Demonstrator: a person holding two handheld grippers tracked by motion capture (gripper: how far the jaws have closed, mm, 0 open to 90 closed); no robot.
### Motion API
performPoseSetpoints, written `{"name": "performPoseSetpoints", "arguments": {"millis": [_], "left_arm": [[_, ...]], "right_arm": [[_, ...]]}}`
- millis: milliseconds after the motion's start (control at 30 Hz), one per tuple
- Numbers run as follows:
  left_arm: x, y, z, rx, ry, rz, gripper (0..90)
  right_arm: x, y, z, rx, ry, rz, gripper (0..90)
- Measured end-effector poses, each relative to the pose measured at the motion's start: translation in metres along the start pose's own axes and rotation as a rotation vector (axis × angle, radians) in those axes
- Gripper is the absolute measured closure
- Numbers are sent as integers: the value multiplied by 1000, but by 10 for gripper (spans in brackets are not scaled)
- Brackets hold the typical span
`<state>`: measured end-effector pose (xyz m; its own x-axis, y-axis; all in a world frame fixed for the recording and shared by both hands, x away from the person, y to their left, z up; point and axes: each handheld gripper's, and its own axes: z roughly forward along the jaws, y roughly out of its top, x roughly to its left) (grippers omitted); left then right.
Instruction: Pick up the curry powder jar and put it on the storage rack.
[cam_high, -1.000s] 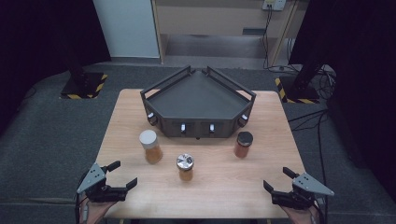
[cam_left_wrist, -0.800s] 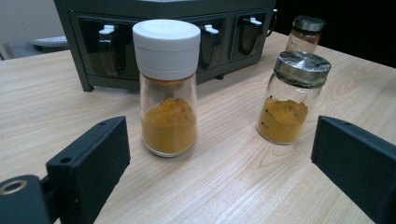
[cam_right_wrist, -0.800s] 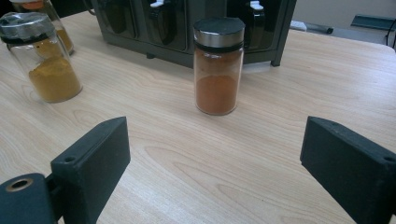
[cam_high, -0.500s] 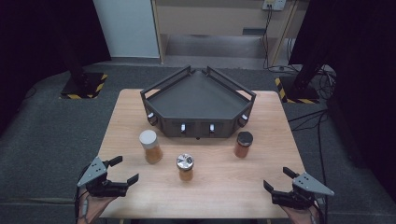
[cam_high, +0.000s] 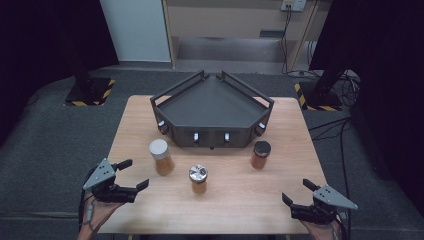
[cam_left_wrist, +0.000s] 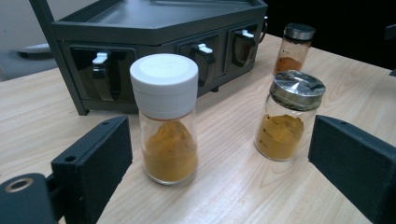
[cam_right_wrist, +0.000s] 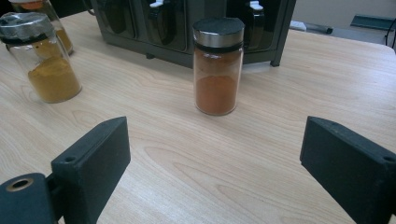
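Three spice jars stand on the wooden table (cam_high: 235, 200) in front of a dark angular rack (cam_high: 212, 102). The white-lidded jar (cam_high: 161, 156) (cam_left_wrist: 168, 121) holds yellow powder. A silver-lidded jar (cam_high: 198, 179) (cam_left_wrist: 287, 116) (cam_right_wrist: 46, 60) is also yellow, and a black-lidded jar (cam_high: 260, 154) (cam_right_wrist: 218, 70) holds orange-red powder. My left gripper (cam_high: 136, 173) (cam_left_wrist: 219, 144) hovers at the table's front left, open. Its jaws have just been closing slightly with nothing between them, and the white-lidded jar stands a little ahead. My right gripper (cam_high: 295, 190) (cam_right_wrist: 212, 149) is open and empty at the front right, facing the black-lidded jar.
The rack's front face (cam_left_wrist: 154, 51) has several slots with small white-tipped clips. Bare tabletop lies between both grippers and the jars. Dark floor surrounds the table, with stand bases (cam_high: 90, 90) and cables (cam_high: 340, 85) beyond the far corners.
My left gripper has risen and moved forward over the table's front left corner, toward the white-lidded jar. The right gripper and the jars have stayed put.
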<state>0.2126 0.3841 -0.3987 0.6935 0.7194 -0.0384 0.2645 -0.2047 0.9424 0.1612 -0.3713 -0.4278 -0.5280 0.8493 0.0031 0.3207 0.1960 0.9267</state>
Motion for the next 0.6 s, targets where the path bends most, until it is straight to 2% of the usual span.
{"name": "performPoseSetpoints", "arguments": {"millis": [267,433,600], "left_arm": [[10,11,9,6,-3,12,54],[20,16,14,2,-16,-4,54],[27,24,21,17,-24,1,54]], "right_arm": [[0,0,0,1,0,2,85],[0,0,0,1,0,2,86],[0,0,0,1,0,1,86]]}}
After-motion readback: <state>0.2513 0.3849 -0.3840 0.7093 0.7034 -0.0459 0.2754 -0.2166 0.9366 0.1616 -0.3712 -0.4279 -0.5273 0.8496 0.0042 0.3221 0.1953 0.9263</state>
